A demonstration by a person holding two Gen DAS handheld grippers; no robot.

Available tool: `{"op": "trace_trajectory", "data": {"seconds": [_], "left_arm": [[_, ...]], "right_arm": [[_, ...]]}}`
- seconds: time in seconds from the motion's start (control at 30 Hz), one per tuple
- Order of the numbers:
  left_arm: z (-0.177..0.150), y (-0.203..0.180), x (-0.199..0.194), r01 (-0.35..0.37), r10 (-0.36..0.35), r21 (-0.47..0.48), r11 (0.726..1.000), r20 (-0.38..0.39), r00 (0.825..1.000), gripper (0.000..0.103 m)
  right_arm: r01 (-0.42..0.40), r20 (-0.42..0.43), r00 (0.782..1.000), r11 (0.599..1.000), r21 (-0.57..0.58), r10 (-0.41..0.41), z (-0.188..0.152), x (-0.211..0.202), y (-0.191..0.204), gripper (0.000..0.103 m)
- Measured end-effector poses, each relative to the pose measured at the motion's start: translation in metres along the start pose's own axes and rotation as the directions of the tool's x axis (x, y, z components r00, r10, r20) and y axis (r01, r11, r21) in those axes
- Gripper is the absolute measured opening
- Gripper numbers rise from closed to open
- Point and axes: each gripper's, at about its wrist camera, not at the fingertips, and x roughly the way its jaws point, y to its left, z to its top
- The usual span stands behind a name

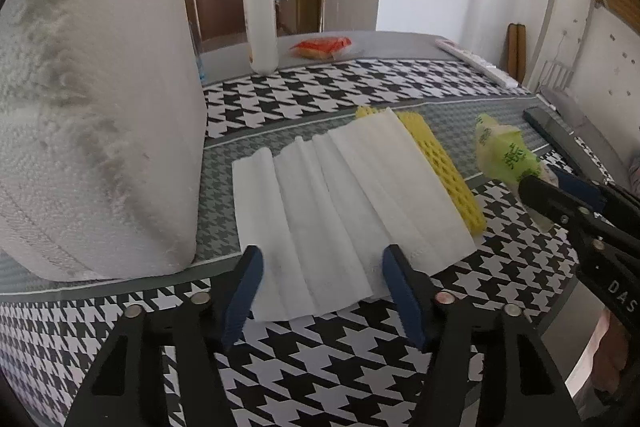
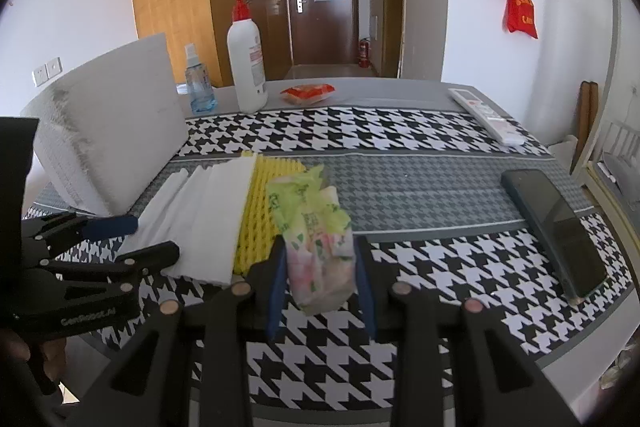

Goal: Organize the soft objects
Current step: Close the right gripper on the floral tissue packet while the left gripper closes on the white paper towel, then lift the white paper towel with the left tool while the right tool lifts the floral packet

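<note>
A folded white paper towel lies flat on the houndstooth tablecloth, overlapping a yellow perforated sponge mat. My left gripper is open, its blue pads straddling the towel's near edge without pressing it. My right gripper is shut on a green-and-pink soft tissue pack, held just above the cloth to the right of the mat. The left wrist view shows that pack in the right gripper. The left gripper sits at the towel.
A big white paper roll stands close on the left. Further back are a white pump bottle, a small spray bottle and a red packet. A remote and a black phone lie at the right.
</note>
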Motion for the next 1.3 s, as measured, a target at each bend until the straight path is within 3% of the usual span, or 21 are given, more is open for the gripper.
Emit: {"op": "trace_trajectory", "data": {"seconds": [0.23, 0.37, 0.47, 0.83, 1.3], "left_arm": [[0.001, -0.002, 0.003, -0.021, 0.021, 0.000, 1.000, -0.017, 1.000, 0.043], [0.002, 0.000, 0.003, -0.025, 0.025, -0.007, 1.000, -0.020, 1.000, 0.021], [0.002, 0.000, 0.002, -0.018, 0.018, -0.007, 1.000, -0.024, 1.000, 0.010], [0.006, 0.002, -0.028, -0.003, 0.003, -0.003, 1.000, 0.067, 0.998, 0.005], [0.021, 0.011, -0.077, 0.012, -0.010, -0.006, 1.000, 0.202, 0.979, 0.005]], "right_arm": [[0.002, 0.007, 1.000, 1.000, 0.001, -0.002, -0.001, -0.003, -0.003, 0.036], [0.005, 0.014, 1.000, 1.000, 0.006, -0.005, -0.001, -0.005, -0.005, 0.036], [0.004, 0.018, 1.000, 1.000, 0.005, -0.004, -0.001, -0.008, -0.004, 0.036], [0.009, 0.042, 0.999, 1.000, 0.004, -0.009, 0.001, -0.019, -0.003, 0.036], [0.003, 0.080, 0.997, 1.000, -0.008, -0.002, 0.008, -0.033, 0.004, 0.036]]}}
